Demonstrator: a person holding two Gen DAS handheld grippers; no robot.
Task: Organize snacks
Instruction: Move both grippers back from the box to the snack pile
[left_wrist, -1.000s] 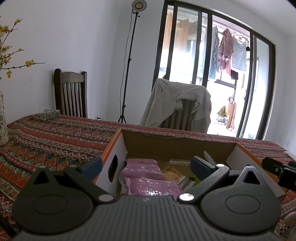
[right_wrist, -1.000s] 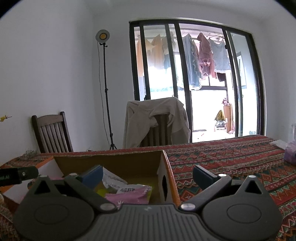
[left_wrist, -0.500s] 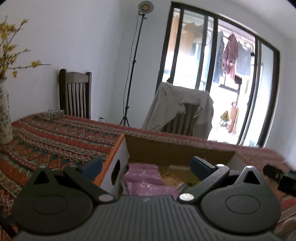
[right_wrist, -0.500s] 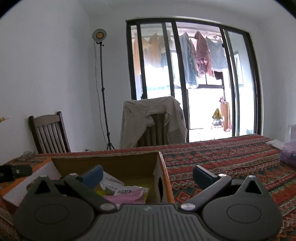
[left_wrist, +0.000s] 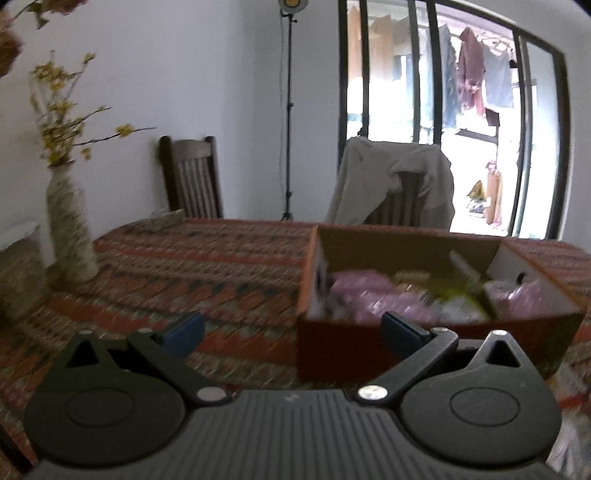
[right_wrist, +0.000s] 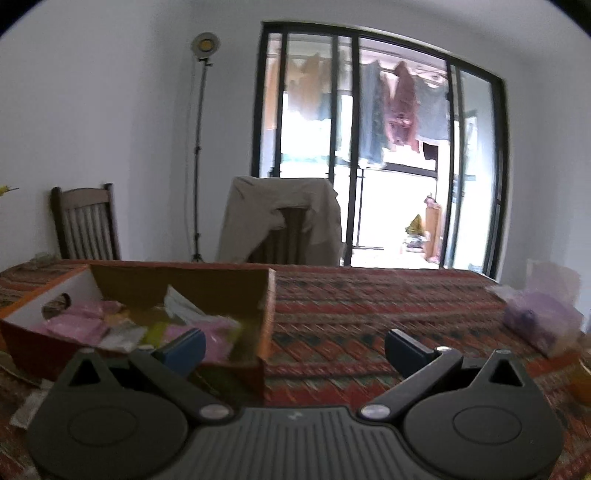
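Both my claws, left (left_wrist: 291, 328) and right (right_wrist: 293, 345), have pulled back from the box (left_wrist: 369, 343), wide and empty, so I judge the snacks (right_wrist: 88, 319) packed.

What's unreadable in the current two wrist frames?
- Left wrist: snack packets in the cardboard box are motion-blurred, so labels and count are unreadable.
- Right wrist: the left finger and the box's near wall hide some packets.
- Right wrist: the purple bag is blurred, contents unclear.
- Right wrist: the orange object is cut off by the frame edge.
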